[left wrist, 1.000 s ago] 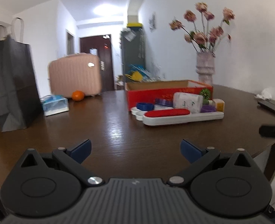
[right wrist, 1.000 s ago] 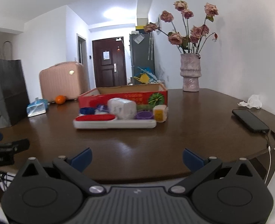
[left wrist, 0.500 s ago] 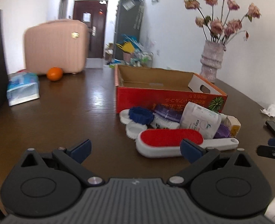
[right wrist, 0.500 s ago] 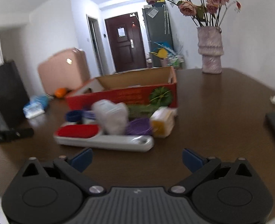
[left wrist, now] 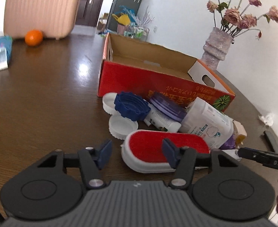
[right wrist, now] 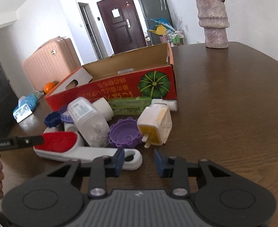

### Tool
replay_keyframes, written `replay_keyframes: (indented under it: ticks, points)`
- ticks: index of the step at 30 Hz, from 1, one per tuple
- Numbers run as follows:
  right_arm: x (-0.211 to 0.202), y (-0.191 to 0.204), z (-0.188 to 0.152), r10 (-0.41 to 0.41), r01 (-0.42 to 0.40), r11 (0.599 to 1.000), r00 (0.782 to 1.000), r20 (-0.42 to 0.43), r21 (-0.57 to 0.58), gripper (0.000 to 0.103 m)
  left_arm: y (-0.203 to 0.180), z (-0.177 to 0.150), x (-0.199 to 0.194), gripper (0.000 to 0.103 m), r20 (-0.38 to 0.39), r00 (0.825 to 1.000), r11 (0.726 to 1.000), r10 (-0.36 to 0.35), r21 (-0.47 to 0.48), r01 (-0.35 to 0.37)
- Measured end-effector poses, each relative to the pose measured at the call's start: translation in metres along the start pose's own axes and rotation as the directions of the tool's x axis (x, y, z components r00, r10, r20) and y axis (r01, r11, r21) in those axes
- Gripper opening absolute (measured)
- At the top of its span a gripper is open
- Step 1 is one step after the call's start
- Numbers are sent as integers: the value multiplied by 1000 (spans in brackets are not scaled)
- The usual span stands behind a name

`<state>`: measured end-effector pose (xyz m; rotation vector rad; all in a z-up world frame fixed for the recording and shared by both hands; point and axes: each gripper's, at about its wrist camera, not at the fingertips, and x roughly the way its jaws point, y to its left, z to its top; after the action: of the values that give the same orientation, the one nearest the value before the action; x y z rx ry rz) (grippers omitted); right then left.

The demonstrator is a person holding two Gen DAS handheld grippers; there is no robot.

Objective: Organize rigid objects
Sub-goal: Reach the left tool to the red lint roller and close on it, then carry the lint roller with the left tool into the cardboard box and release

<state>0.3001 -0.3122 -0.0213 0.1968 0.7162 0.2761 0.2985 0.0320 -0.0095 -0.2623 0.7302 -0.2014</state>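
Now both grippers' fingers are closing around the lint brush (left wrist: 165, 151), left (left wrist: 137, 154) and right (right wrist: 139, 163).

two close wrist views, opposite ends of one lint brush (left wrist: 165, 150), shared red box (right wrist: 120, 92)

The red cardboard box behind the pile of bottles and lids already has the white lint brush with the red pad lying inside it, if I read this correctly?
Not quite: the red cardboard box does stand behind the pile, but the white lint brush with the red pad lies on the brown wooden table in front of it, not inside. The left wrist view shows no brush in the part of the box that can be seen.
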Motion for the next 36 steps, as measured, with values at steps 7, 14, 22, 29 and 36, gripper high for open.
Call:
replay_keyframes:
  ticks: [7, 14, 22, 29, 36]
  points:
    - [10, 0, 3, -11, 12, 1000, 999, -34, 20, 19, 21, 10, 12, 51, -85, 987, 982, -139, -140, 127]
    - [10, -8, 6, 33, -28, 996, 997, -65, 90, 13, 28, 12, 10, 46, -135, 976, 969, -172, -200, 143]
    - [-39, -4, -30, 62, -57, 989, 998, -31, 137, 11, 17, -19, -41, 46, -120, 975, 967, -184, -199, 158]
    - [-79, 7, -27, 60, -69, 990, 996, 73, 120, 11, 3, -9, -75, 46, -36, 980, 968, -197, -163, 188]
    - [-82, 9, 20, 64, -74, 994, 990, 122, 78, 11, -8, 44, -68, 45, 32, 977, 966, -211, -148, 213]
